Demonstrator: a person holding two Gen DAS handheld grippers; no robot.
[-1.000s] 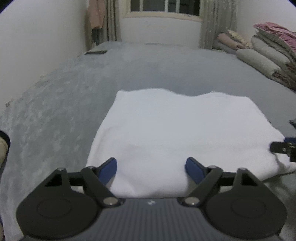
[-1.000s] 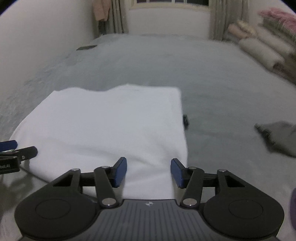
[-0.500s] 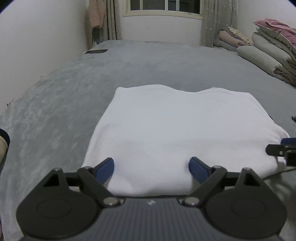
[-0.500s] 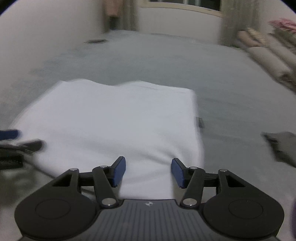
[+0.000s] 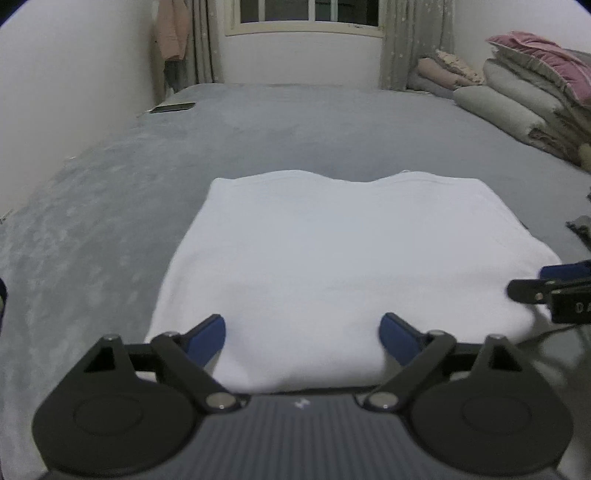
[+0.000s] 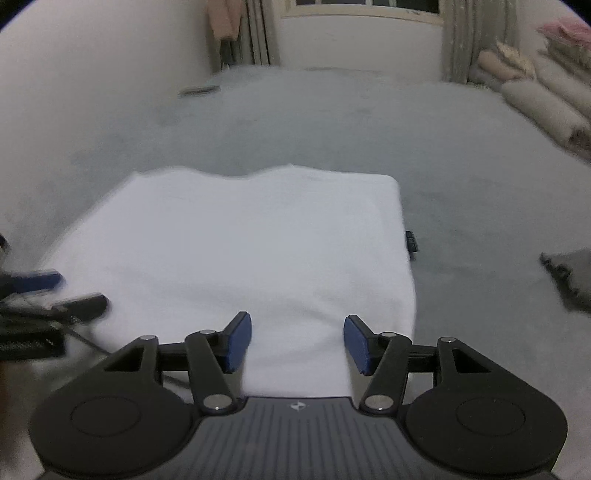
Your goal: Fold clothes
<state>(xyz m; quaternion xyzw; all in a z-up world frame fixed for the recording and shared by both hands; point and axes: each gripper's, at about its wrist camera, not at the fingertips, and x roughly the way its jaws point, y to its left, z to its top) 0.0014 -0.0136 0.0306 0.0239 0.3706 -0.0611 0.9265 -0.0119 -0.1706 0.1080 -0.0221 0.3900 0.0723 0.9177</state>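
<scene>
White garment [image 5: 332, 258], centre frame: folded flat on the grey bed [image 5: 258, 129]. Your left tool [image 5: 303, 332] and right tool [image 6: 297, 339], lower frame, both gape at its near edge, gripping nothing.

Grey plush bed cover [image 5: 258, 147] spans the room; stack of folded grey and pink quilts [image 5: 532, 99] against the right wall, dark flat rectangular object [image 5: 173, 107] near the far left corner. Pale curtains [image 5: 413, 40] flank a cream-framed window [image 5: 306, 18]; small black tag-like item [image 6: 412, 242] and crumpled grey cloth [image 6: 570, 275] lie on the cover at right
</scene>
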